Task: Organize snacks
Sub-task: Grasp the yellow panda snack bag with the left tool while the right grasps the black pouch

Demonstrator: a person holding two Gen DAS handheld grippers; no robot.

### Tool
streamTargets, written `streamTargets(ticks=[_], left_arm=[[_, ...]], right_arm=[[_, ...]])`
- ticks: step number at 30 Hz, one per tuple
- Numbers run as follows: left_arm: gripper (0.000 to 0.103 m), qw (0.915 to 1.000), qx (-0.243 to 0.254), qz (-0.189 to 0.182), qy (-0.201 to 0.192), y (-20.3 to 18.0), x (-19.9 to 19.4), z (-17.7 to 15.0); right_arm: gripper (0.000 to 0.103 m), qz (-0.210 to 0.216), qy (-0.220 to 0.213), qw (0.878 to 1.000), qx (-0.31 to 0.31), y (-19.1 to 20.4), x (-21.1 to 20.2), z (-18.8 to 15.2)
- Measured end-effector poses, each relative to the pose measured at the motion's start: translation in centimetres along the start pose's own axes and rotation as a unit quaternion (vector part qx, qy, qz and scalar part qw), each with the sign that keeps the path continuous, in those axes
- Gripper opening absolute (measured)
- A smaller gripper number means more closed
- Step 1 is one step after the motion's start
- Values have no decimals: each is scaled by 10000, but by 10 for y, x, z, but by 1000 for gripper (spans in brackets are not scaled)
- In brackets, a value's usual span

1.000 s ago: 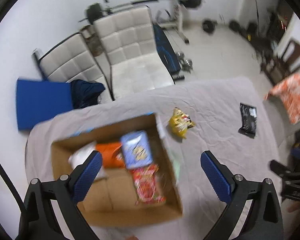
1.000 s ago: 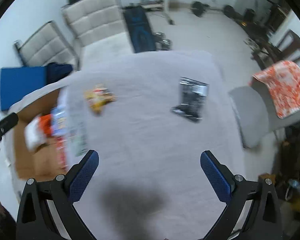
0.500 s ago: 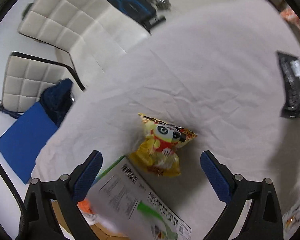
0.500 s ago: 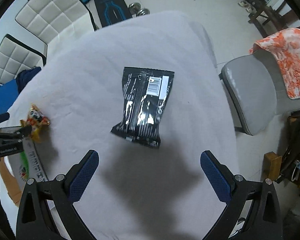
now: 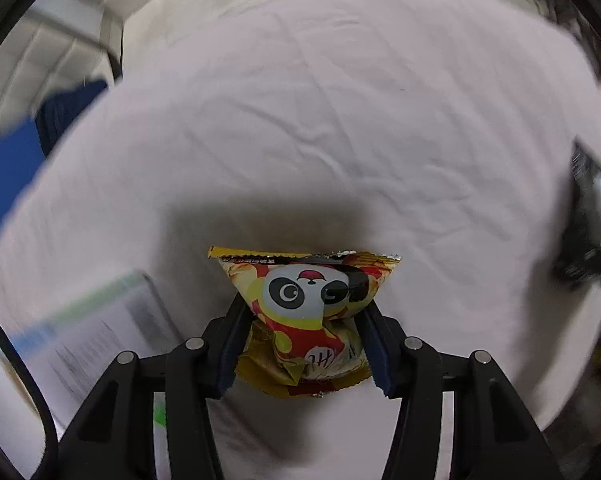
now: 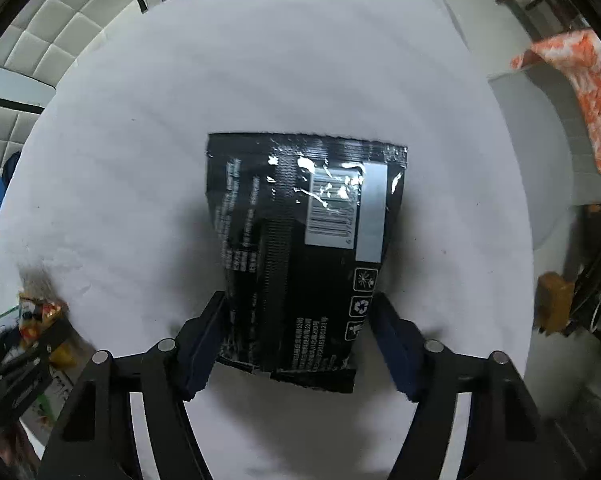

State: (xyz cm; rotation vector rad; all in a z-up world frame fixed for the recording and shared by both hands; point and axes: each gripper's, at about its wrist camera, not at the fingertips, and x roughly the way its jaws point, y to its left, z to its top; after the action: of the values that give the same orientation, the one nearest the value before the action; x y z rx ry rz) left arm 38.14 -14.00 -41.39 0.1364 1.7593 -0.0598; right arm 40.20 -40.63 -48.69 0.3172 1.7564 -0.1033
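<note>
In the left wrist view, the printed box flap [image 5: 96, 332] at lower left is smeared by motion, its text unreadable, and the view's rim cuts it off. The black snack packet [image 5: 586, 216] at the right edge is blurred and partly out of view. The jaws cover the sides of the yellow panda snack bag's [image 5: 306, 308] lower half. In the right wrist view, the jaws hide the black packet's [image 6: 300, 256] lower side edges; its small print is illegible.

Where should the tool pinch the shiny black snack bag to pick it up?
Pinch the black snack bag across its near, narrower end, coming from above with a finger on each long side edge. It lies flat on the white tablecloth, and the right tool already straddles that end.
</note>
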Motion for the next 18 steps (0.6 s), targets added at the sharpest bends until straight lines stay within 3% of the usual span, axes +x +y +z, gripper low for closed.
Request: streamTargets(ticks=[2, 5, 12, 18], left_arm=[[50, 9991, -298, -298, -16, -4, 3, -13], [50, 9987, -439, -268, 64, -17, 12, -29], [53, 9993, -7, 311, -197, -52, 22, -56], [51, 9990, -144, 243, -350, -54, 25, -71]], right_arm=[[58, -65, -8, 9998, -191, 6, -1, -7], [57, -113, 74, 9990, -427, 15, 3, -24], [57, -274, 199, 9964, -779, 21, 13, -64], [58, -416, 236, 9960, -759, 32, 17, -65]])
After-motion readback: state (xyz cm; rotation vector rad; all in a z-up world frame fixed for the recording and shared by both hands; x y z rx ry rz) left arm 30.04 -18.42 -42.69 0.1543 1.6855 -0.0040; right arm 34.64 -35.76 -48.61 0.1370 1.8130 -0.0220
